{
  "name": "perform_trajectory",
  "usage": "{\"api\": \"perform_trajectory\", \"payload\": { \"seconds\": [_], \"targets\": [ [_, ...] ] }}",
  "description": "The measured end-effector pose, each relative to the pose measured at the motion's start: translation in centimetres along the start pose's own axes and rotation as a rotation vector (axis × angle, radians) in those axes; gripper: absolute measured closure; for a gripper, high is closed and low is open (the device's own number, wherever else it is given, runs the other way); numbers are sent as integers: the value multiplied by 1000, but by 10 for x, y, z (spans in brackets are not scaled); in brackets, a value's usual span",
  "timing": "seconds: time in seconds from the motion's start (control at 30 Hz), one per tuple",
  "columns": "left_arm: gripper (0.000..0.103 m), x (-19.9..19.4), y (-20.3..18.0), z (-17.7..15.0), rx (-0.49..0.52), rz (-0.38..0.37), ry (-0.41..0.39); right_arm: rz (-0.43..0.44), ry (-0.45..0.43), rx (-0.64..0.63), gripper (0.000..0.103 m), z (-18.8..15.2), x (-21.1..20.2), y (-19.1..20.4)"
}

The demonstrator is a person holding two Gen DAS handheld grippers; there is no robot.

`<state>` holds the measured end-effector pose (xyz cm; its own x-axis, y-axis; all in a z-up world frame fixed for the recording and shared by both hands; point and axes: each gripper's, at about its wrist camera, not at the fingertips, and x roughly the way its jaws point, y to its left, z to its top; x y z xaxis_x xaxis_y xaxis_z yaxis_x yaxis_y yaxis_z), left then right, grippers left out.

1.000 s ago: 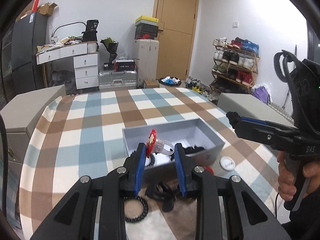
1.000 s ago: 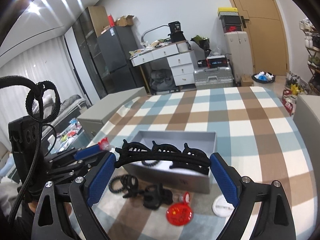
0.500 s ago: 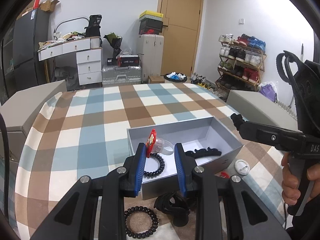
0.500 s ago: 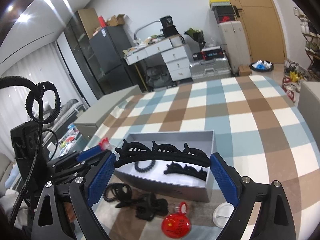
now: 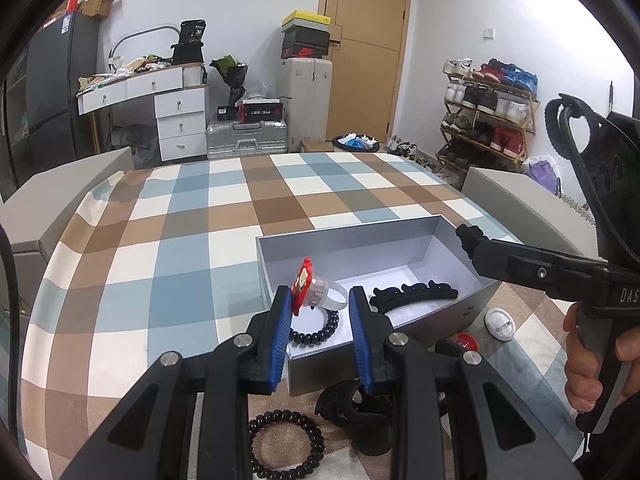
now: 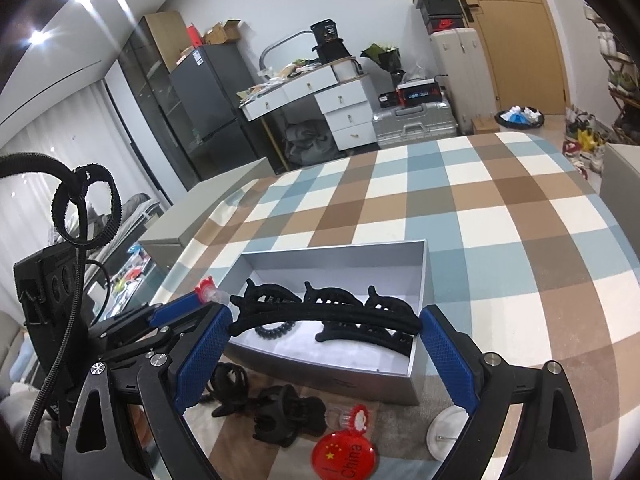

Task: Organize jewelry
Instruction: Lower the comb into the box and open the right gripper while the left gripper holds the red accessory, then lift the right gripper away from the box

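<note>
A: Starting at the left, what does the left gripper (image 5: 319, 312) have?

B: Its jaws are set narrow and pinch a clear ring (image 5: 327, 294) topped with a red cartoon charm. It hangs over the near left corner of the grey box (image 5: 344, 242), just above a black coiled hair tie (image 5: 316, 330) lying on the box floor

A: And on the surface in front of the box?

B: The checked cloth (image 5: 168, 248) carries a black bead bracelet (image 5: 286, 442) nearest the camera, and just right of it a black claw clip (image 5: 352, 414), partly behind the gripper's fingers

A: Inside the box, further right?

B: A long black hair clip (image 5: 414, 292) lies along the floor towards the right wall

A: The right gripper (image 6: 325, 330)?

B: Jaws wide, clamped on the two ends of a black headband (image 6: 326, 312), which spans the gap over the box's near side. A hand (image 5: 588, 360) holds its grip at the right edge

A: Anything outside the box on that side?

B: A red round badge (image 6: 345, 454) with a flag and the word China, a second clear ring with a red top (image 6: 348, 416) just above it, and a small white disc (image 6: 450, 432) to the right, all on the cloth in front of the box
</note>
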<state>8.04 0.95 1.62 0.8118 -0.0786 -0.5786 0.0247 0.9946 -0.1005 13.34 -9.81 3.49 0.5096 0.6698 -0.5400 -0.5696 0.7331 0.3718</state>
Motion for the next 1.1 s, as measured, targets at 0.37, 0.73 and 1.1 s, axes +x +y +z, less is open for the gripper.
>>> {"api": "perform_trajectory", "payload": {
  "seconds": [0.37, 0.73, 1.1],
  "targets": [
    [80, 1, 0, -1, -4, 4, -28, 58, -58, 30, 8, 0, 2, -1],
    [80, 2, -8, -5, 61, 15, -24, 47, -52, 2, 8, -1, 6, 3],
    [80, 1, -11, -6, 62, 23, -19, 26, -52, -13, 7, 0, 6, 4]
  ]
}}
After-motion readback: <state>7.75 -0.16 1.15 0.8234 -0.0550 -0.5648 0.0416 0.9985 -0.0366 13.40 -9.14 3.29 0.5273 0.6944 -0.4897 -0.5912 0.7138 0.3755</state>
